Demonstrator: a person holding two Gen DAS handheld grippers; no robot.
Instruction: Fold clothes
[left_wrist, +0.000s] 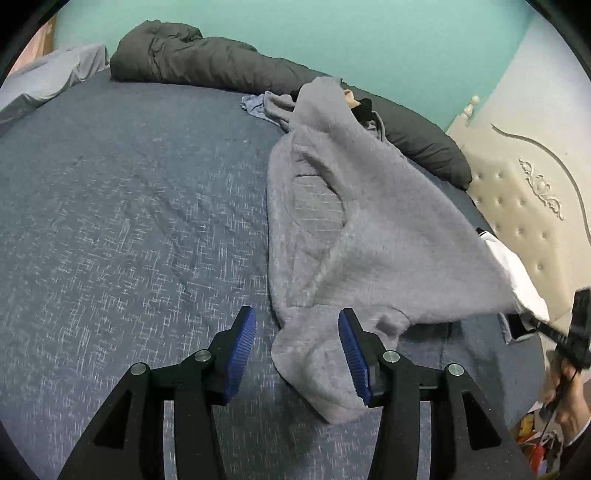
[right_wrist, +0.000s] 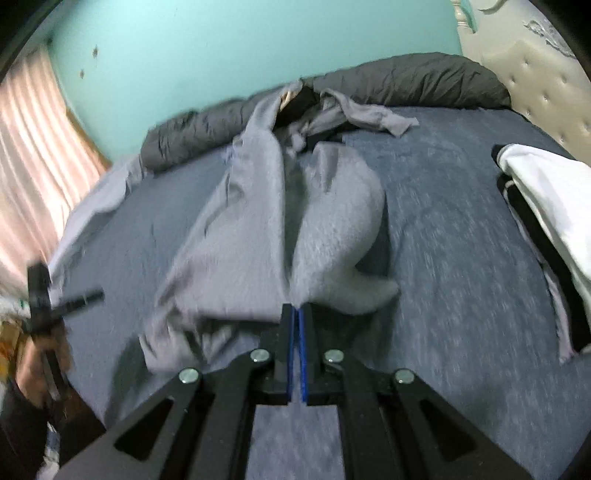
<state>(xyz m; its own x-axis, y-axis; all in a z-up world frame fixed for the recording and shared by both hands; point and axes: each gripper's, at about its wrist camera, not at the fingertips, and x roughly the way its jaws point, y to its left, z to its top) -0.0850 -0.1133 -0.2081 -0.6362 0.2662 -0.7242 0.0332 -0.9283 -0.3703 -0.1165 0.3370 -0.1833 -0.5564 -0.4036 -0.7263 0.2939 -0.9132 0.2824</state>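
A grey fleecy garment (left_wrist: 369, 221) lies lengthwise on the blue bed sheet (left_wrist: 129, 221). One edge of it is lifted and stretched toward the right. My left gripper (left_wrist: 298, 313) hangs open above the garment's near end. A limp cuff (left_wrist: 325, 384) lies under and between the blue pads, which do not press on it. In the right wrist view my right gripper (right_wrist: 297, 310) is shut on a bunched fold of the same garment (right_wrist: 240, 240), which fans out from the tips toward the far side of the bed.
A dark grey duvet (left_wrist: 192, 62) is rolled along the far side by the teal wall. More loose clothes (right_wrist: 369, 110) are piled beyond the garment. Folded white and black clothes (right_wrist: 546, 192) lie at the right near the cream tufted headboard (left_wrist: 517, 192). A pink curtain (right_wrist: 33, 147) hangs at the left.
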